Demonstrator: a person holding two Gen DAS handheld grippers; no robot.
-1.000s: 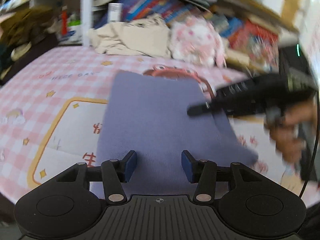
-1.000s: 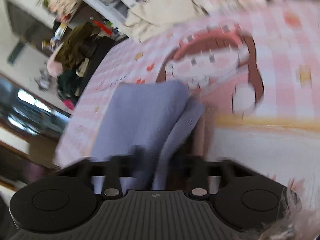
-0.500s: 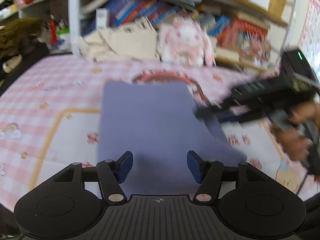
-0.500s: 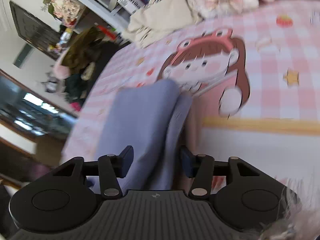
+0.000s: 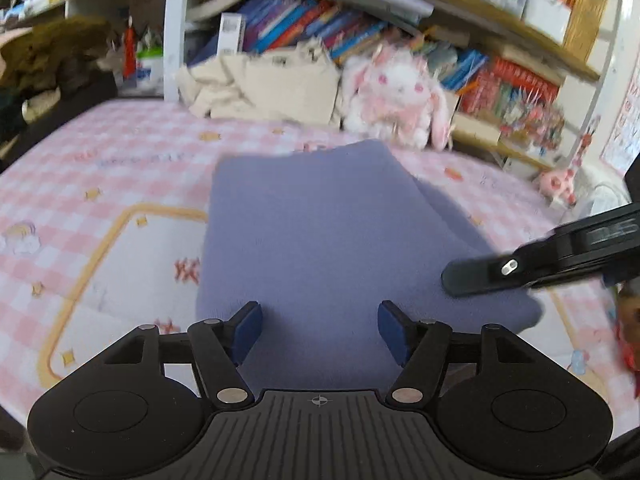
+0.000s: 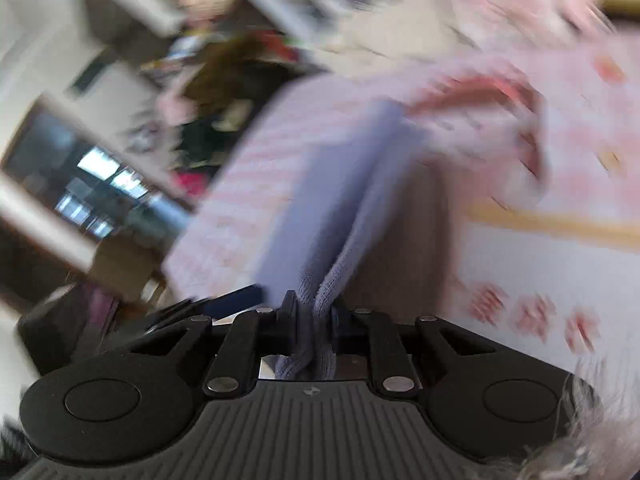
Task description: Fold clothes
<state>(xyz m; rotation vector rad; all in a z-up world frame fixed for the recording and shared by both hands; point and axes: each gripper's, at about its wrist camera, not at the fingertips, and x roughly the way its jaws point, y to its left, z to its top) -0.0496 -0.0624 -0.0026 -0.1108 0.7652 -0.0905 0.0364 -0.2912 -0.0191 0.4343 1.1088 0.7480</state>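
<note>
Right wrist view: our right tool (image 6: 314, 316), spread a moment ago, now pinches the purple garment (image 6: 320, 200) at lower centre. Our left tool (image 5: 320, 330) gapes empty, so we can lift this fold.

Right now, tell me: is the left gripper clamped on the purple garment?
No. The left gripper is open, its blue pads spread wide above the purple garment with nothing between them.

One purple garment (image 5: 328, 236), one plush rabbit (image 5: 394, 96), two grippers (image 5: 320, 330)
</note>
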